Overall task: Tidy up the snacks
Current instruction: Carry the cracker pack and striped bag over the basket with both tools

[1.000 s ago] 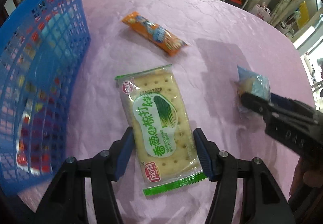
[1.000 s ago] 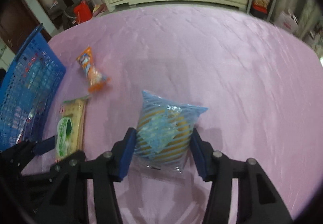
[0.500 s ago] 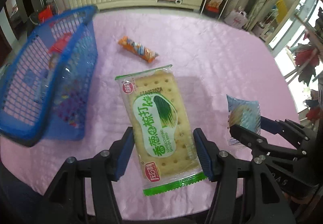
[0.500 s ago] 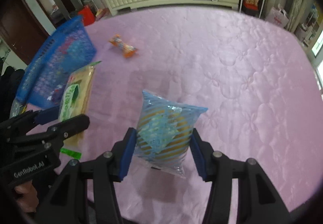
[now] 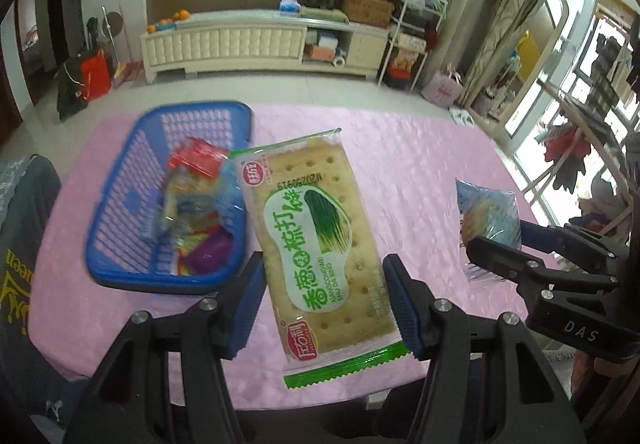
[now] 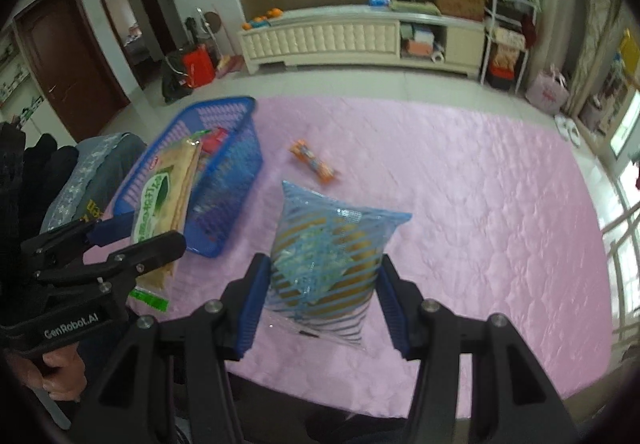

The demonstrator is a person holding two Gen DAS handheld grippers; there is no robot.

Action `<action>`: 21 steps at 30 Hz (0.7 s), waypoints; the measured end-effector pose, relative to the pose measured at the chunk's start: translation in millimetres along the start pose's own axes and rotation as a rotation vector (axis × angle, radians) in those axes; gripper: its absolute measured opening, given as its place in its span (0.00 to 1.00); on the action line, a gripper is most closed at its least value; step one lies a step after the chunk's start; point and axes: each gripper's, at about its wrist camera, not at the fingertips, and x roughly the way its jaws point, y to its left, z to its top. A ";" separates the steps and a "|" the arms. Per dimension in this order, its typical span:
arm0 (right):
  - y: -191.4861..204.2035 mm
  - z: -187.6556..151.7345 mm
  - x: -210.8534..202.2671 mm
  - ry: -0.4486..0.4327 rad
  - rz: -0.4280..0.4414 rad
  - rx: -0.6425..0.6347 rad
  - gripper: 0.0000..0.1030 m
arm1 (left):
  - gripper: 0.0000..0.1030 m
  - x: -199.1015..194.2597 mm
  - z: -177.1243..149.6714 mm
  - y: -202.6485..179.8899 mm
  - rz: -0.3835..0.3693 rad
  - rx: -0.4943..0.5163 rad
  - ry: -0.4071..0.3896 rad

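Open pink tablecloth (image 6: 460, 180) lies right of the blue basket (image 6: 236, 180); only the orange snack packet (image 6: 314, 164) interrupts it. The basket's open top is partly filled by wrapped snacks (image 5: 192, 204), leaving room near its far wall.

Pink table (image 6: 480, 204), blue basket (image 6: 240, 112), orange snack (image 6: 314, 163)

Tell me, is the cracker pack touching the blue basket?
Cannot tell. In the right wrist view the cracker pack, held up by the left tongs, overlaps the basket.
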 end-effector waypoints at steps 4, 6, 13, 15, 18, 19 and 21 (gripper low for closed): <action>30.0 18.0 -3.1 -0.038 0.029 -0.041 0.56 | 0.55 -24.9 6.3 32.9 0.008 -0.023 -0.032; 44.7 26.3 -1.3 -0.047 0.052 -0.070 0.56 | 0.55 -35.0 9.5 47.5 0.014 -0.031 -0.046; 92.8 56.0 15.3 -0.050 0.082 -0.166 0.56 | 0.55 -64.1 23.2 100.4 0.050 -0.055 -0.099; 105.6 62.4 21.3 -0.051 0.091 -0.192 0.56 | 0.55 -66.0 28.1 114.1 0.066 -0.061 -0.108; 119.5 70.6 36.1 -0.040 0.111 -0.219 0.56 | 0.55 -62.7 30.3 128.9 0.074 -0.066 -0.108; 123.6 72.1 42.5 -0.033 0.116 -0.229 0.56 | 0.55 -59.7 30.6 132.5 0.078 -0.066 -0.105; 132.4 74.6 54.2 -0.016 0.124 -0.245 0.56 | 0.55 -51.3 30.9 139.2 0.084 -0.069 -0.092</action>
